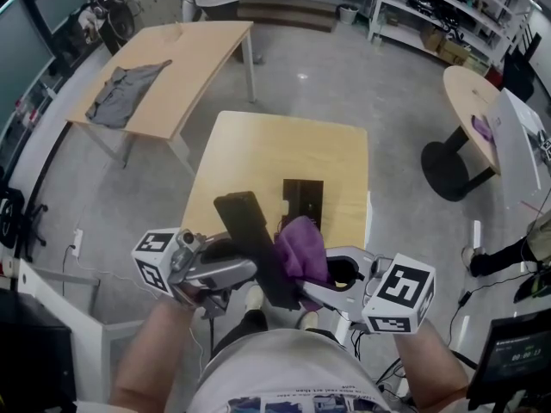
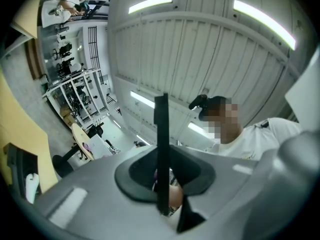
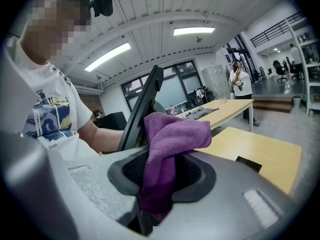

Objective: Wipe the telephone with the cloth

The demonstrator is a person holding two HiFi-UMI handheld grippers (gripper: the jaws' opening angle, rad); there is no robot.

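Note:
The telephone (image 1: 256, 246), a flat black slab, is held tilted above the near edge of the wooden table (image 1: 258, 149). My left gripper (image 1: 248, 274) is shut on its lower part. In the left gripper view only the telephone's thin edge (image 2: 161, 149) shows, upright between the jaws of the left gripper (image 2: 163, 194). The purple cloth (image 1: 301, 249) is bunched in my right gripper (image 1: 317, 286), which is shut on it, and it rests against the telephone's right side. In the right gripper view the cloth (image 3: 167, 144) hangs from the right gripper (image 3: 157, 186), with the telephone (image 3: 142, 106) just behind it.
A black rectangular object (image 1: 303, 201) lies on the table beyond the telephone. A second table at the far left carries a grey garment (image 1: 123, 93). A round table (image 1: 472, 101) and shelves (image 1: 430, 11) stand at the right. A person (image 3: 240, 84) stands far off.

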